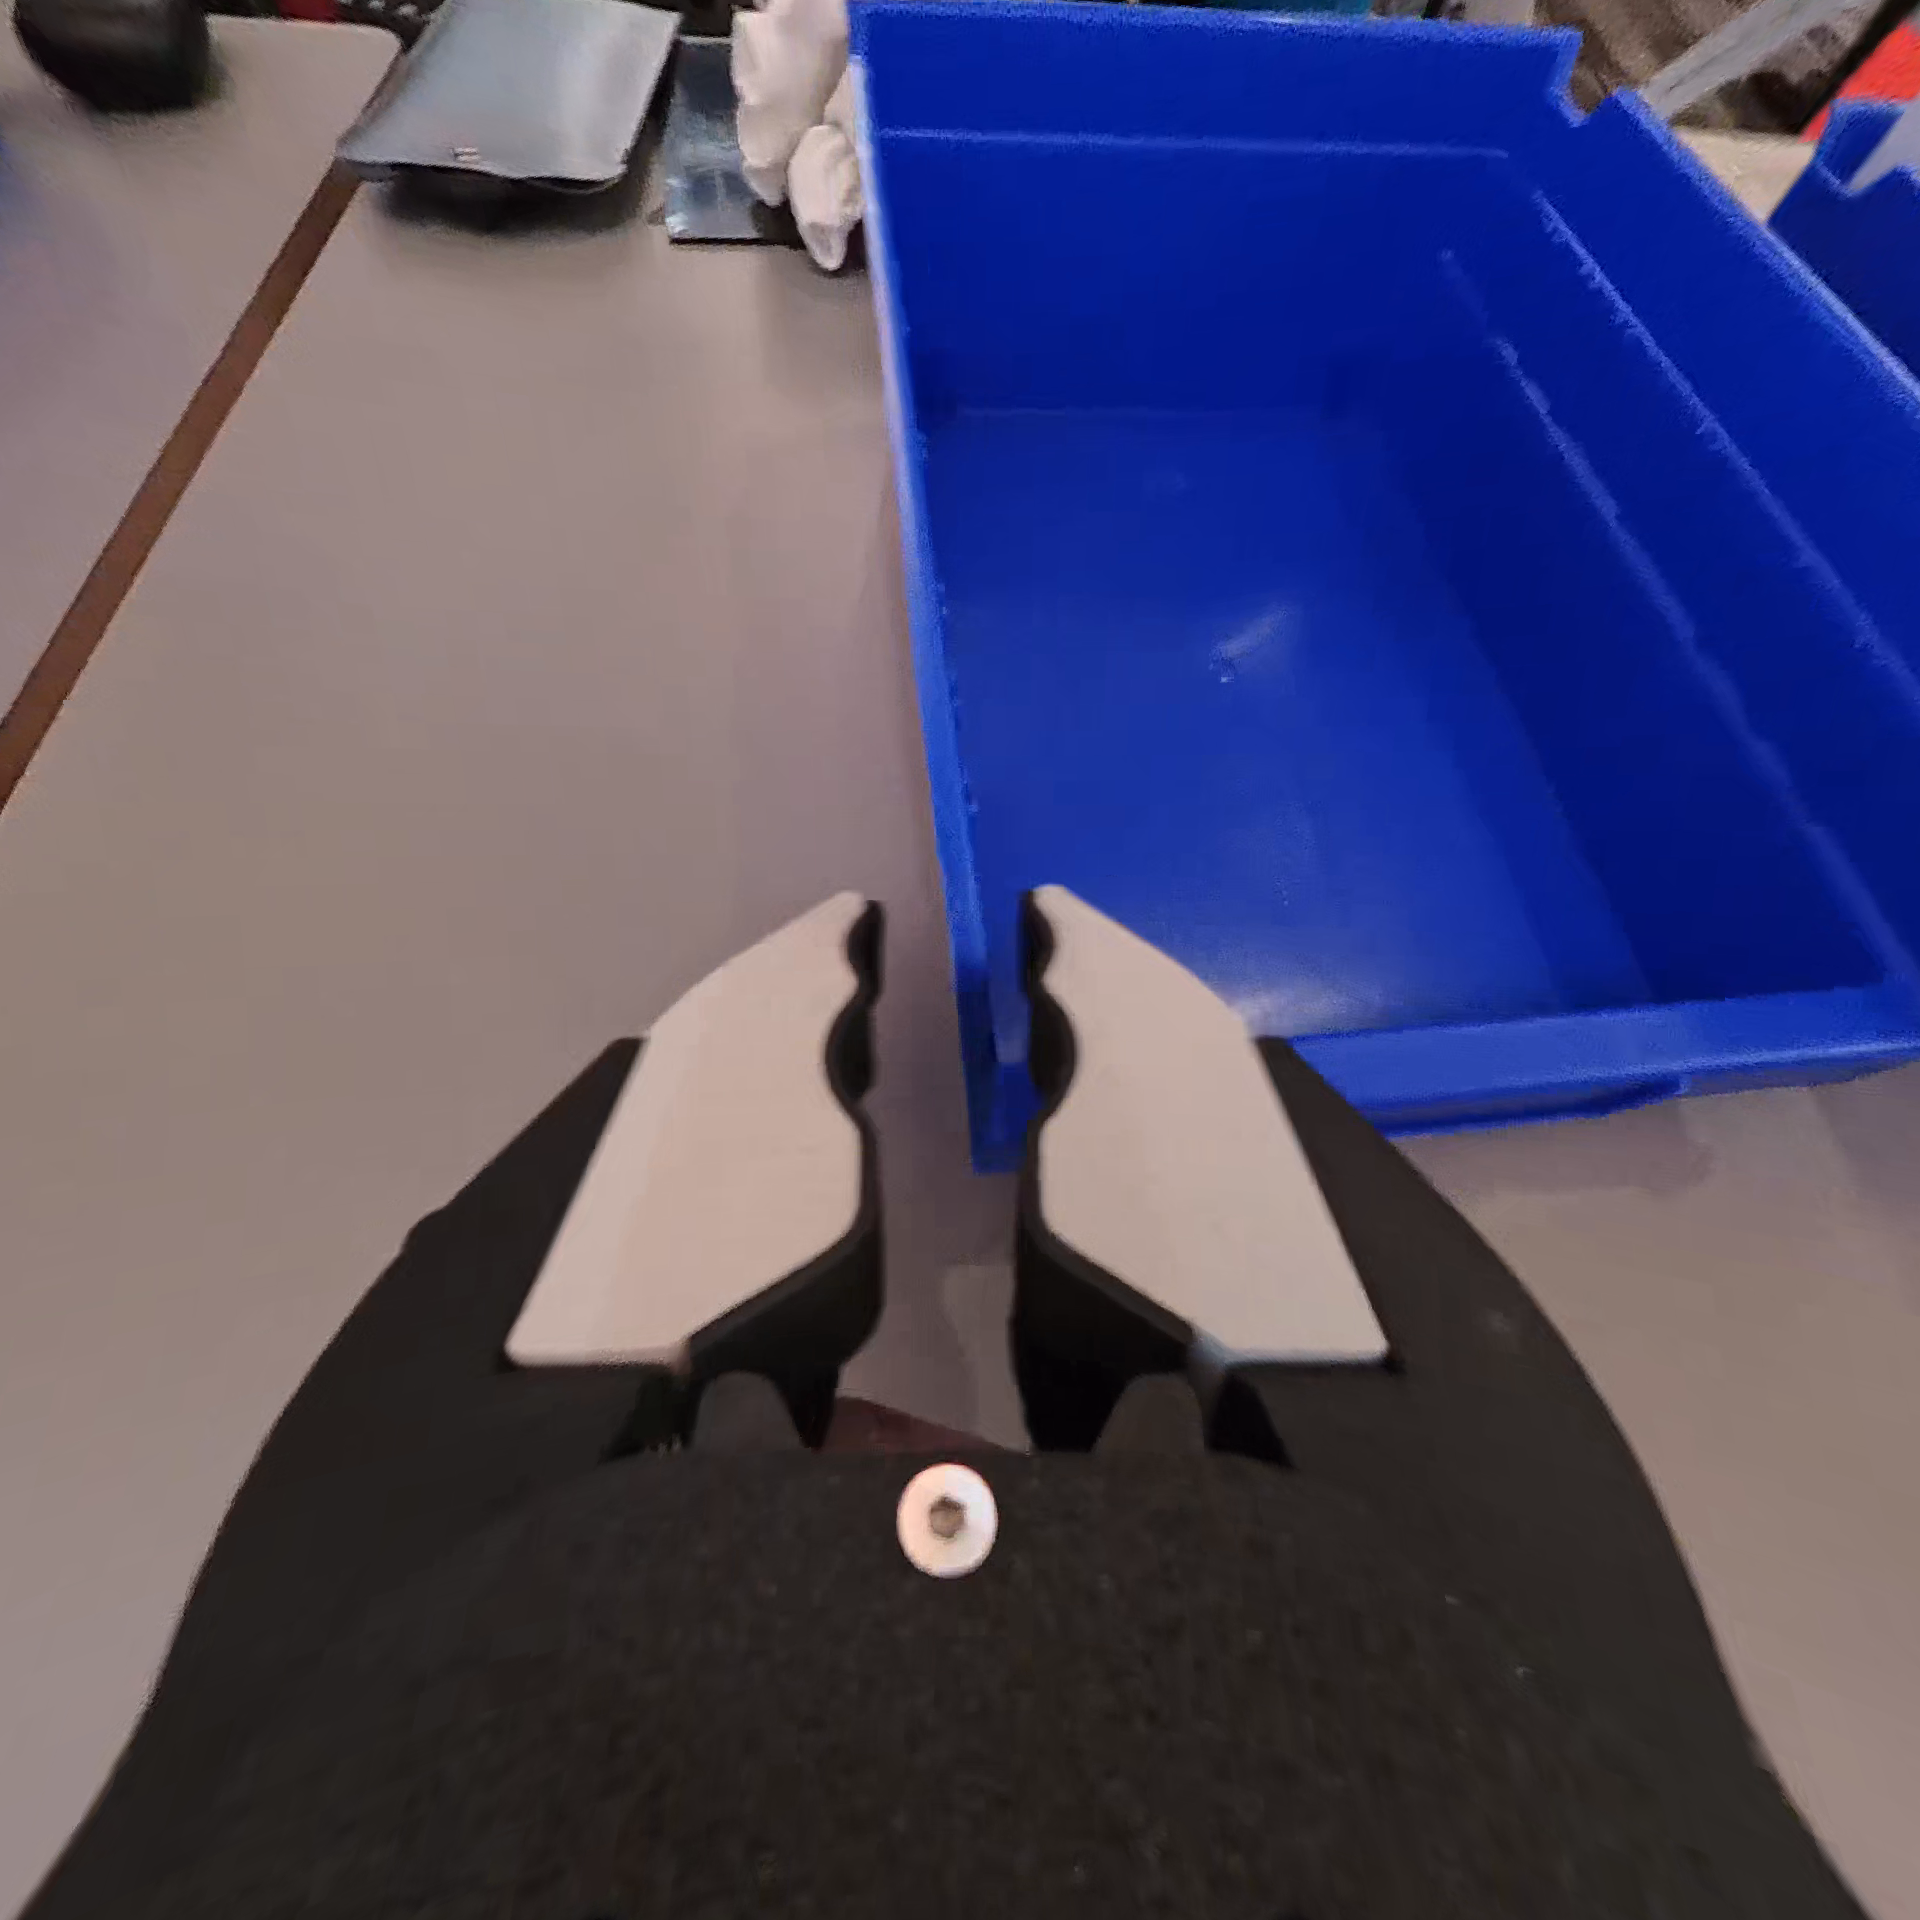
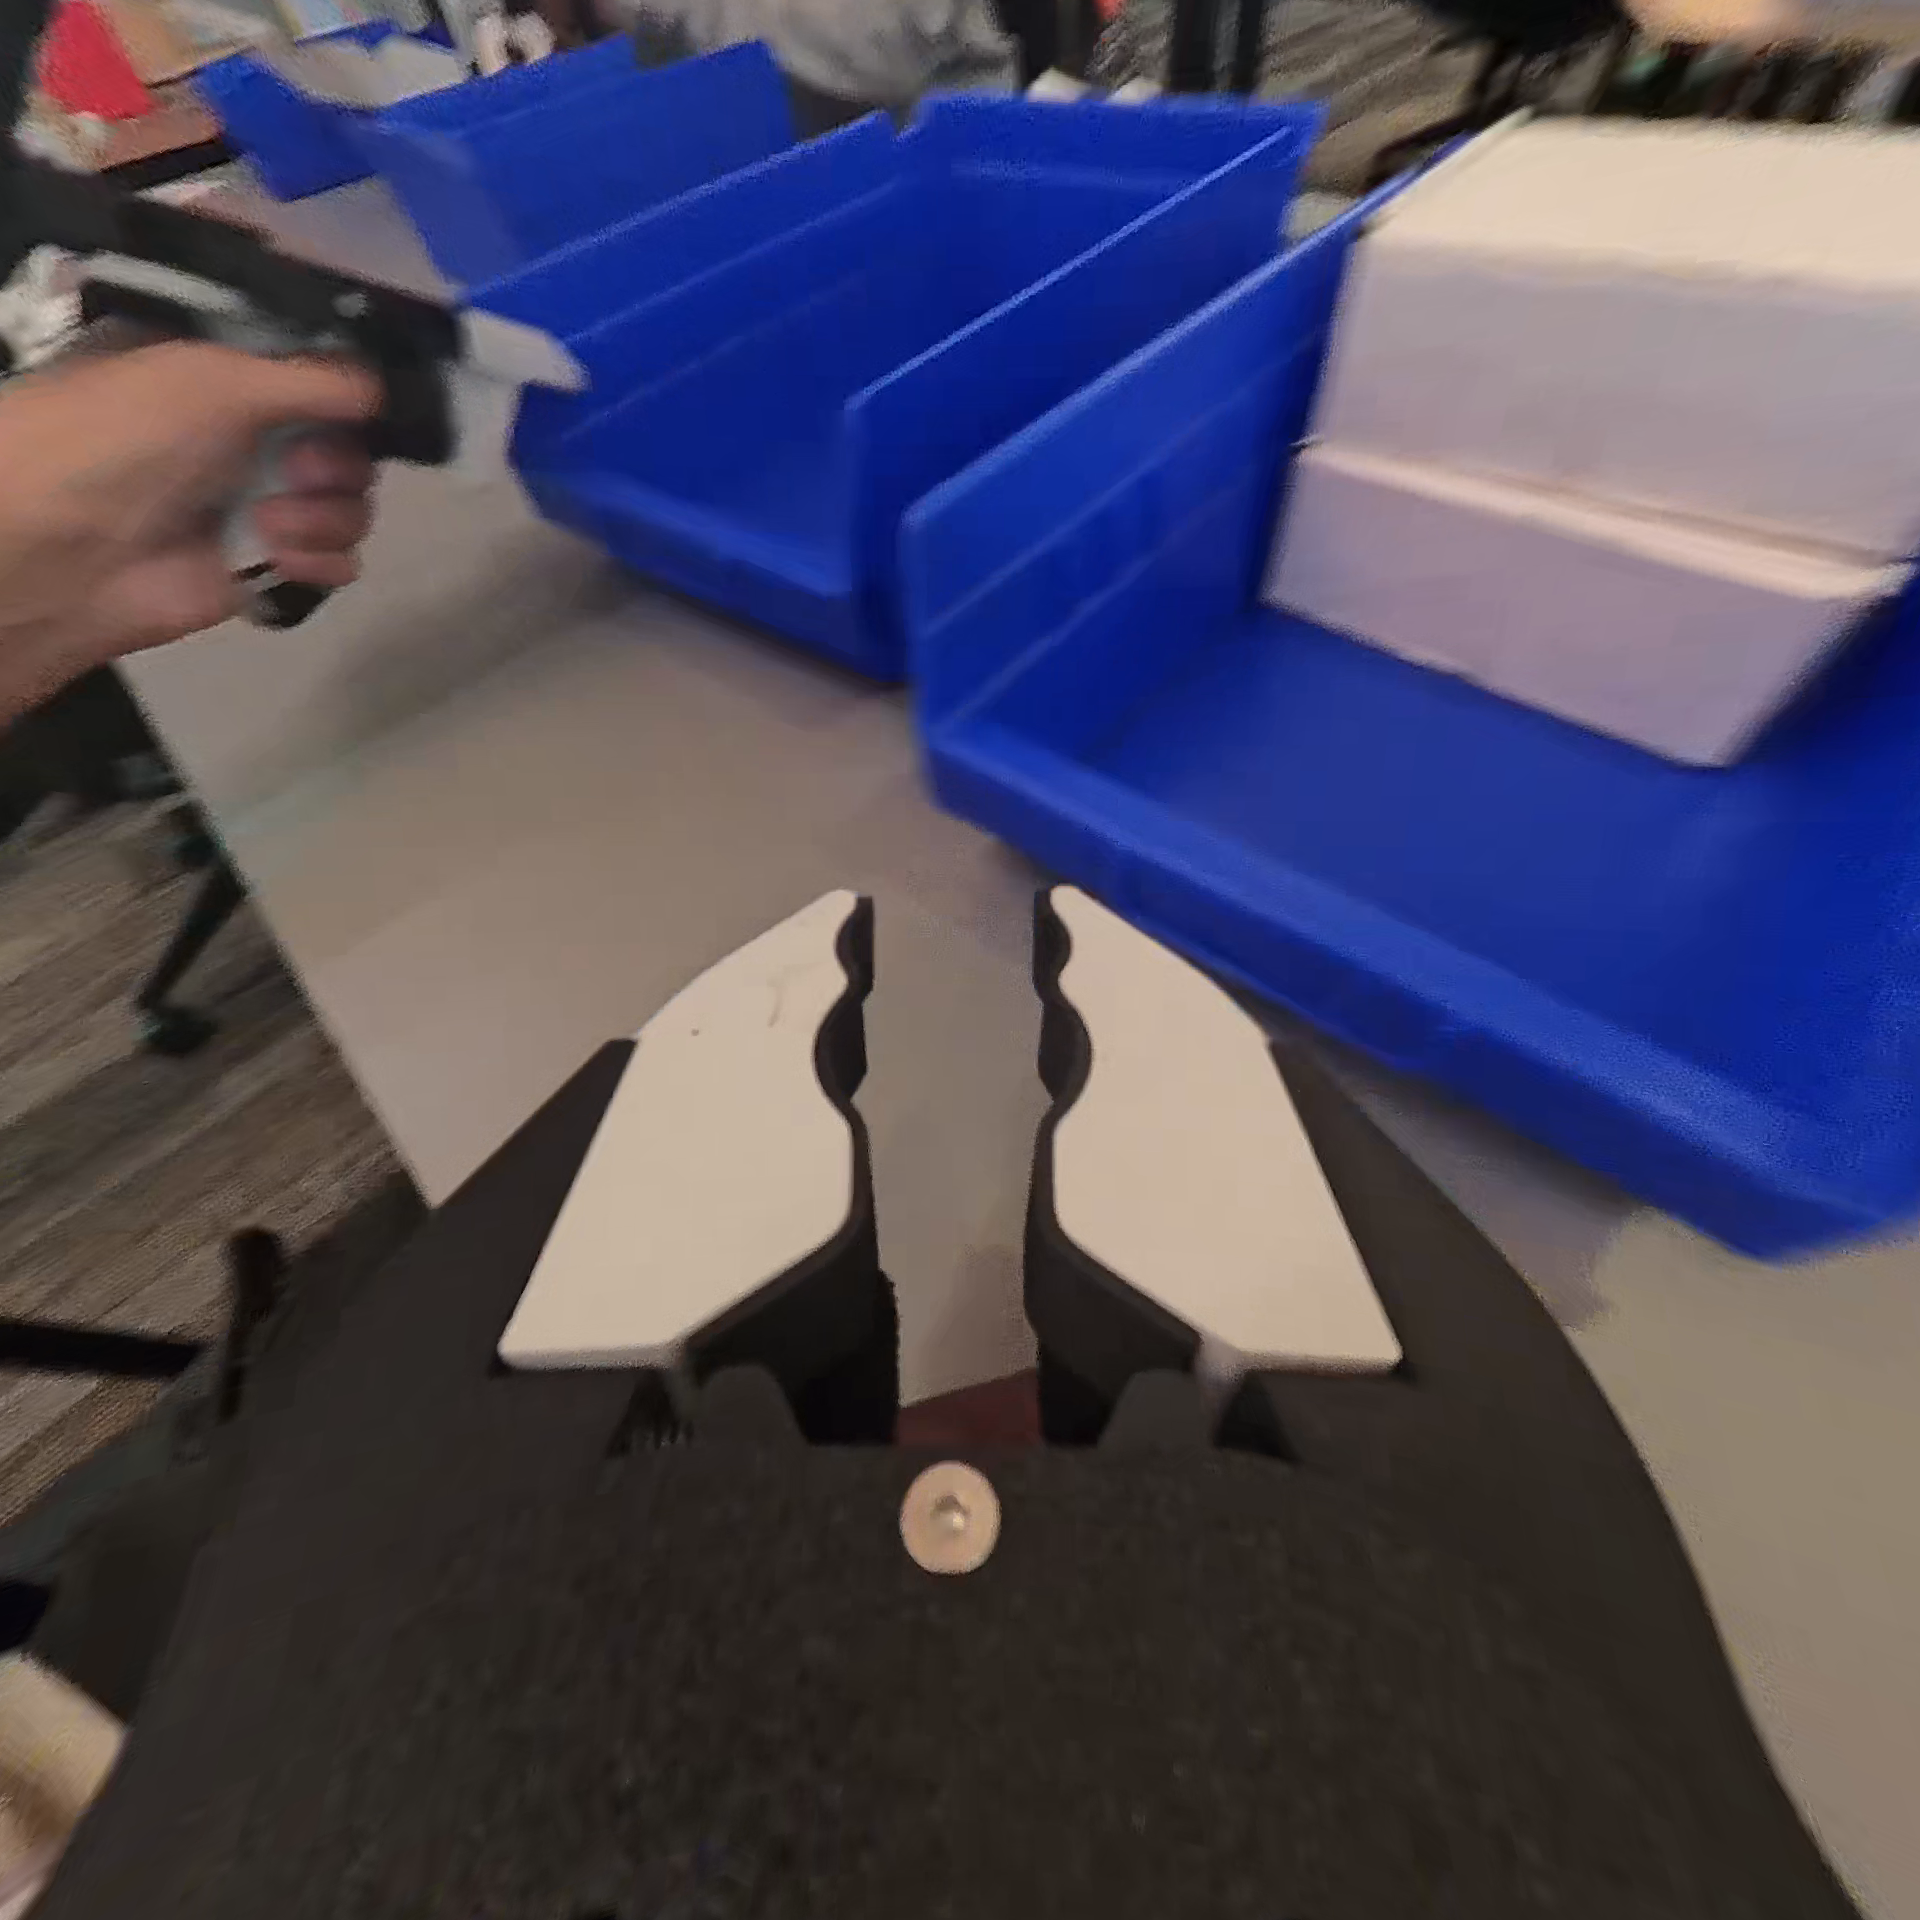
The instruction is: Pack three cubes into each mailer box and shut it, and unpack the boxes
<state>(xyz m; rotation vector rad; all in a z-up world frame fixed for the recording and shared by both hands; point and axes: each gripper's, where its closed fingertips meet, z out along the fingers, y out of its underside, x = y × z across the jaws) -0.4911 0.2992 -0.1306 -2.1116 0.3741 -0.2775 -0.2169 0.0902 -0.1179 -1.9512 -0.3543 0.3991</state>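
Two white mailer boxes [image 2: 1621, 436] are seen shut and stacked in the blue bin [image 2: 1351, 831] at the right of the right wrist view, upper one sitting on the lower. Whether cubes are inside can't be told; no cubes are visible anywhere in either view. Nothing is held by either pair of tongs. Left tongs [image 1: 951, 914] are parted narrowly w/ nothing between them, held over the bench [image 1: 468, 623] just beside the near corner of an empty blue bin [image 1: 1351, 675]. Right tongs [image 2: 951, 914] are likewise narrowly parted and empty, held above the bench edge, short of the bin w/ the boxes. Left tongs also show far off in the right view, gripped by a hand [image 2: 135, 499], near a divided blue bin [image 2: 810, 364] that looks empty.

Judged progress: either packing is done and unpacking is left, or nothing has begun. A box would need lifting out next.
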